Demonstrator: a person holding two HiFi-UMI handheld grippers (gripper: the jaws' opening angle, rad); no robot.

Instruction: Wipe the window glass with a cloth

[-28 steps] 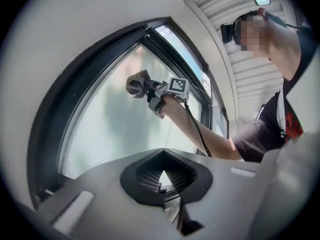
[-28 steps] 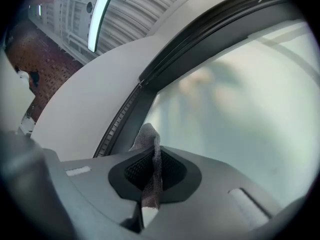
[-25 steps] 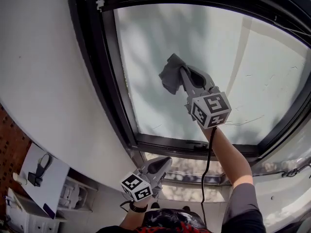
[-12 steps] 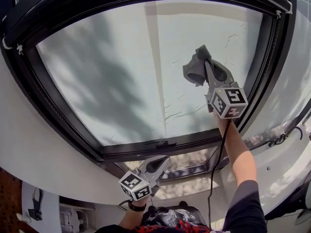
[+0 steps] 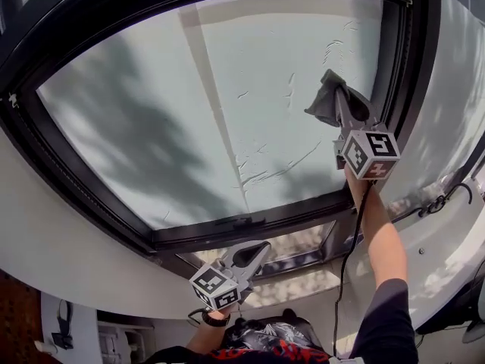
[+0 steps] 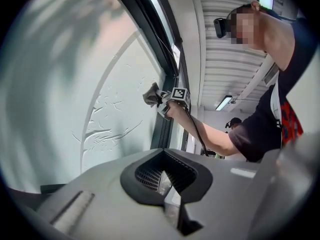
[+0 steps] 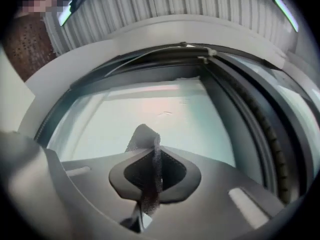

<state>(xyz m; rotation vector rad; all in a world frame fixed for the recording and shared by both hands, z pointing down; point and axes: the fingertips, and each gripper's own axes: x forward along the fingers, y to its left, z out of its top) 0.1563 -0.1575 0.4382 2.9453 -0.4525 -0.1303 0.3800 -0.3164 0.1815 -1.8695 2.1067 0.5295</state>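
Observation:
A large frosted window pane (image 5: 197,105) in a black frame fills the head view. My right gripper (image 5: 342,106) is raised against the pane near its right edge, shut on a grey cloth (image 5: 326,98) that presses on the glass. The right gripper view shows the cloth (image 7: 146,149) pinched between the jaws, with the glass (image 7: 150,119) behind. My left gripper (image 5: 256,253) hangs low below the window's bottom frame, jaws shut with nothing between them. The left gripper view shows the right gripper (image 6: 165,98) and the cloth (image 6: 151,95) at the glass (image 6: 65,94).
The black frame (image 5: 394,51) runs just right of the cloth, and a lower small pane (image 5: 288,245) sits under the bottom rail. A white curved wall (image 5: 61,256) lies at the left. A cable (image 5: 348,249) trails down from the right gripper along the forearm.
The right gripper has carried the cloth across the glass from the left part to the right edge. The left gripper has stayed low and shut.

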